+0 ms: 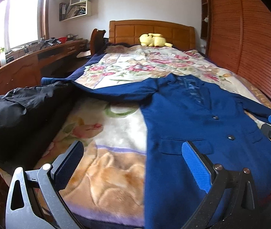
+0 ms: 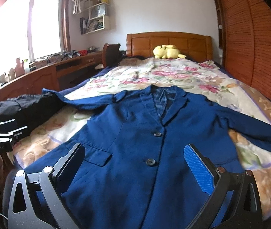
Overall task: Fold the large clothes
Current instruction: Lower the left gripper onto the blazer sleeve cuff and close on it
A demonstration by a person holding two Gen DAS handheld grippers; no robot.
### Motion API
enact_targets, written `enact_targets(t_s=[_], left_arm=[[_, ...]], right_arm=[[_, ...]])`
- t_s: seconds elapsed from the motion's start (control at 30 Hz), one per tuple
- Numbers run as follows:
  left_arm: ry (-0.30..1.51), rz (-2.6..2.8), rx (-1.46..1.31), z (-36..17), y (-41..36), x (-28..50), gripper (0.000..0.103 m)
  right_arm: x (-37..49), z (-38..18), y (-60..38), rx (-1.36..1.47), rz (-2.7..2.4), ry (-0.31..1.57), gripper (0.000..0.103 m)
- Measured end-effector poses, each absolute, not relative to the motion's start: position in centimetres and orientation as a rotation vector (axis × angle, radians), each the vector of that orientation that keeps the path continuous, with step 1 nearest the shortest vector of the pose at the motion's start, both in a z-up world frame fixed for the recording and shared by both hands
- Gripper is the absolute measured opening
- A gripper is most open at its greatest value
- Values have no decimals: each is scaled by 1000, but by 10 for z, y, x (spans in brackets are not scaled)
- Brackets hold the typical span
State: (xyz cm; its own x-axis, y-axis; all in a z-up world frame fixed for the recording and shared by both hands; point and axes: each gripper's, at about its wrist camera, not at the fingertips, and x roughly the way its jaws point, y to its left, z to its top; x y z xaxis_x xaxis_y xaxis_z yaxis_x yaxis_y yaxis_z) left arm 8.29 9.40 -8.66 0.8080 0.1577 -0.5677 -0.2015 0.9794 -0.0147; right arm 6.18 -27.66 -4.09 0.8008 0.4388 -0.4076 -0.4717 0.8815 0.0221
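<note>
Blue blazer (image 2: 135,133) is seen laid flat, front up, on the floral blanket (image 2: 173,74), collar toward the headboard (image 2: 168,42) and both sleeves spread out to the sides. Over its lower front the right gripper (image 2: 135,168) is held with fingers set wide and nothing between them; one blue pad (image 2: 198,169) is seen plainly. The left gripper (image 1: 133,166) is likewise spread wide and empty, poised above the blazer's left hem edge and the blanket just beside it. At the left bed edge a black garment (image 1: 21,110) is heaped, touched by the blazer's sleeve. A yellow plush toy (image 2: 166,52) is propped against the headboard.
</note>
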Motion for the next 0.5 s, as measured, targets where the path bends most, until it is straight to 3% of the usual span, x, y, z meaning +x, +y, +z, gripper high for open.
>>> enact_targets(t_s=[0.5], left_arm=[[615,223,-76,-92,150,148,103]], right_arm=[[120,-47,-226,-155,582,472,103]])
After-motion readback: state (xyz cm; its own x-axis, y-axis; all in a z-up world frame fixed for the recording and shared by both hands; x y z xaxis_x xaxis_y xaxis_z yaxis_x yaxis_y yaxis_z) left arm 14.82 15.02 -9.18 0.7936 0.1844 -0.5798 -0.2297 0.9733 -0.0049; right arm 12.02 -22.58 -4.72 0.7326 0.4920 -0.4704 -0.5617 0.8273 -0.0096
